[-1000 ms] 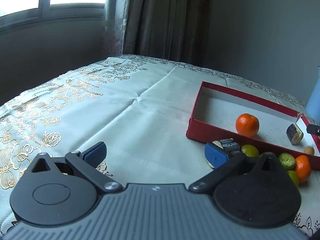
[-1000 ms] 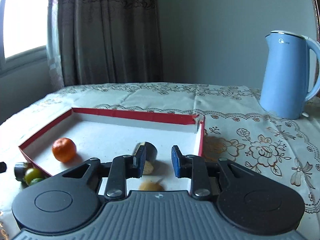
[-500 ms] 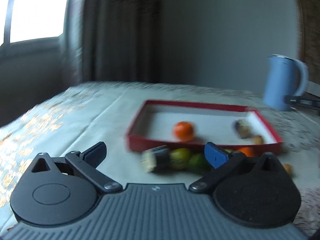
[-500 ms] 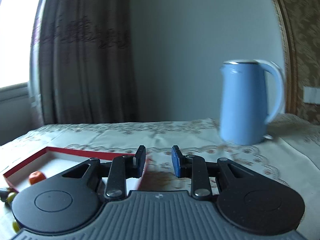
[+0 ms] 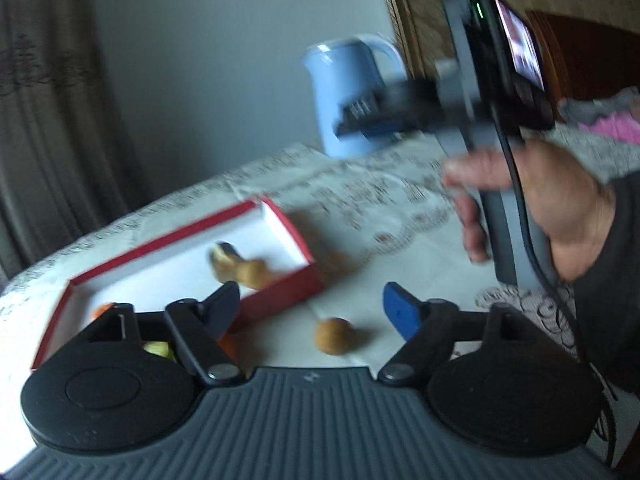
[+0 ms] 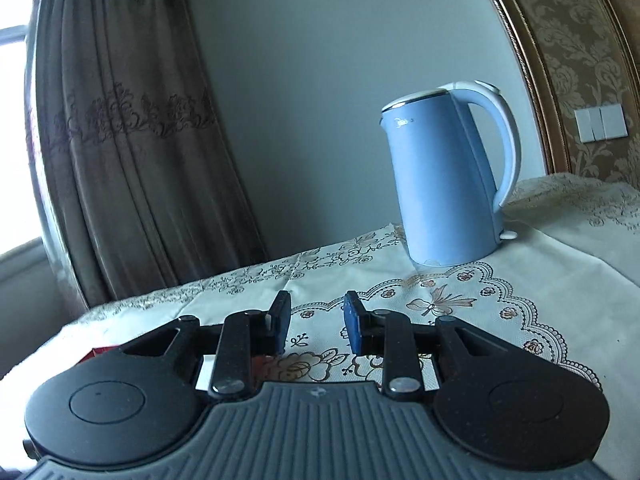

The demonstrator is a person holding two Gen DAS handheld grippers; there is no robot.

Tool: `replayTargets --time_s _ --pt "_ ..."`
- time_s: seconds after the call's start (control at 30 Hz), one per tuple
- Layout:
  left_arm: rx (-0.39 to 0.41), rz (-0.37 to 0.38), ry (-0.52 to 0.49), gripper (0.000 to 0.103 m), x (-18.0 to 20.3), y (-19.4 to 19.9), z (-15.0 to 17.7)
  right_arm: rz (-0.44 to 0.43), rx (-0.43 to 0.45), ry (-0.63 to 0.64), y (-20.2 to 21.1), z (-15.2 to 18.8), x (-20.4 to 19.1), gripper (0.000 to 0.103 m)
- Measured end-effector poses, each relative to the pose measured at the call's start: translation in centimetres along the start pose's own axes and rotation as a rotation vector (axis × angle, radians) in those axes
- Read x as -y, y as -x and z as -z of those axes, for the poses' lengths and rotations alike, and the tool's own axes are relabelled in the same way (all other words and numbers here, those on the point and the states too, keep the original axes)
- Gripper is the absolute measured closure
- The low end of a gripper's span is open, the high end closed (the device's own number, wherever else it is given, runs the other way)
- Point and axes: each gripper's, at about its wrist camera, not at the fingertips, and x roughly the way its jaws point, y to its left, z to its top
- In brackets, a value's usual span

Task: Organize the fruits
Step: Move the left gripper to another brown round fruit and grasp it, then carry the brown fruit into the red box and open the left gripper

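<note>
A small round brown fruit (image 5: 334, 336) lies alone on the counter's (image 5: 400, 240) patterned cloth, just outside the near corner of the red box (image 5: 280, 292), and sits in the gap between the fingers of the left tool (image 5: 312, 306) without either pad touching it. That tool's jaws have just been closing from their widest, yet they are still well apart and grip nothing.

Inside the red box's white floor, near its right wall, two pieces rest touching each other: one more round brown fruit (image 5: 252, 274) and a dark-skinned cut piece (image 5: 224, 258) behind it. A sliver of an orange fruit (image 5: 103, 309) shows at the box's left end, mostly hidden by the left tool's arm. Below the box's near wall, a yellow-green fruit (image 5: 157, 348) and a bit of another orange one (image 5: 228, 346) peek out behind the same arm; how many more lie there cannot be told. The view is blurred.

Farther back, one pale blue electric kettle (image 6: 448, 184) stands upright on the cloth. In the left wrist view, the person's right hand (image 5: 560, 216) in a dark sleeve holds the right tool (image 6: 316, 320) in the air in front of the kettle, partly covering it. This tool's pads stand at their narrowest, with a gap between them, holding nothing. A brown curtain (image 6: 128, 140) hangs behind the counter.
</note>
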Motion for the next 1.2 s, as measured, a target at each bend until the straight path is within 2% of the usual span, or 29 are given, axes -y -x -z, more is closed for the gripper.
replayTargets --time_s 0.07,0.13,0.2,0.5,1.2 --pt "-0.033 0.018 0.001 0.041 0.6 -1.1 0.3 -0.009 0.007 -0.016 0.1 -0.2 0.4 0.075" --pt "-0.084 0.022 0.009 0.067 0.9 -2.3 0.5 -0.016 0.011 -0.023 0.3 -0.3 0.5 0.075" --pt "-0.124 0.018 0.030 0.073 0.9 -3.3 0.7 -0.021 0.013 -0.027 0.3 -0.4 0.6 0.075" --pt "-0.143 0.014 0.038 0.074 0.9 -4.4 1.1 -0.042 0.025 -0.035 0.7 -0.4 0.6 0.075" --pt "-0.133 0.027 0.074 0.077 0.1 -3.3 1.3 -0.004 0.005 -0.008 0.1 0.1 0.3 0.075"
